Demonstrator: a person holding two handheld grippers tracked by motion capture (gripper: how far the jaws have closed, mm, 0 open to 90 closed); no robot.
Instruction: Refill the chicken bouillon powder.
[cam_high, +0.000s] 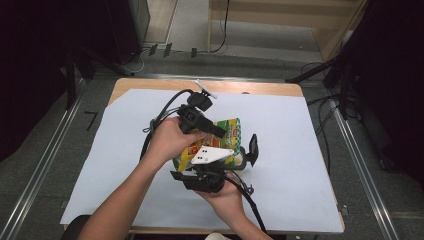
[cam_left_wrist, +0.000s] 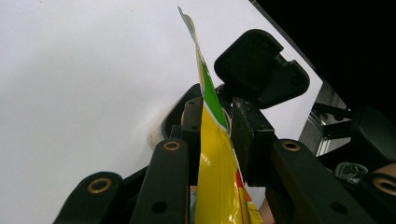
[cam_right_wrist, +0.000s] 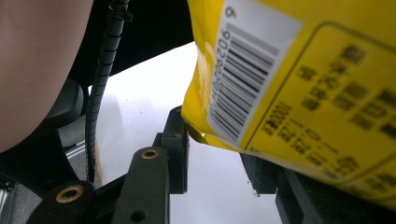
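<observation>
Left gripper (cam_left_wrist: 217, 135): jaws pinch the yellow snack bag (cam_left_wrist: 219, 182) edge-on.
Right gripper (cam_right_wrist: 219, 156): jaws straddle the bag's bottom corner; contact unclear.
Risk: opposing pulls could tear the seam or slip the foil.

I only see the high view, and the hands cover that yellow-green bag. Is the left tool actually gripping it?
Observer: Yes. In the left gripper view the left tool has the bag edge-on between its jaws, with both pads against it.
Visitor: What's on the bag's other side?
Observer: The right gripper view shows a yellow back with a white barcode label.
Visitor: Is the right tool clamped on it too?
Observer: I can't tell. The bag's lower corner sits by the jaws of the right tool, and the white sheet shows between them.
</observation>
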